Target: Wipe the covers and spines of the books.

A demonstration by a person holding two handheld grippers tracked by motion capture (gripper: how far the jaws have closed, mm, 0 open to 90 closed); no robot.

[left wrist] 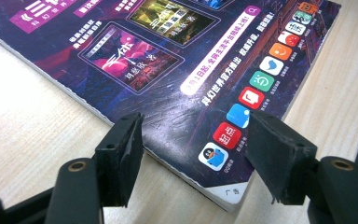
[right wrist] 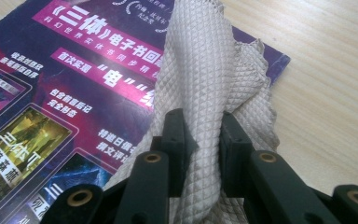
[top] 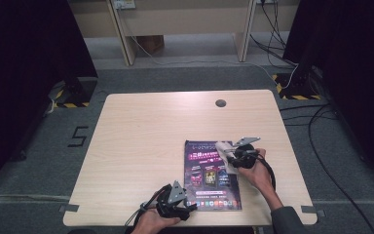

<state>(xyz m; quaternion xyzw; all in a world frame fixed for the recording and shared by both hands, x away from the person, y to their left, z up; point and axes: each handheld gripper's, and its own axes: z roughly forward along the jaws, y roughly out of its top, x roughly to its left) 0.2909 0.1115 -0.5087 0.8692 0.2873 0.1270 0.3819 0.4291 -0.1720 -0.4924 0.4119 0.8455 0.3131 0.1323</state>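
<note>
Purple and glossy, a magazine (top: 211, 175) lies face up on the pale wooden table (top: 141, 146), toward its near right part. The right gripper (right wrist: 203, 140) has its jaws clenched on a bunched cream waffle-weave cloth (right wrist: 205, 79), which rests on the cover's far right corner. The left gripper (left wrist: 196, 154) stands released, its jaws straddling the magazine's near left corner without touching it. Wiping looks to be the step in hand; it would go best with the cloth kept flat on the cover and drawn in even strokes, while the left gripper steadies the corner. Both forearms reach in from the near edge, the right hand angled inward over the magazine.
</note>
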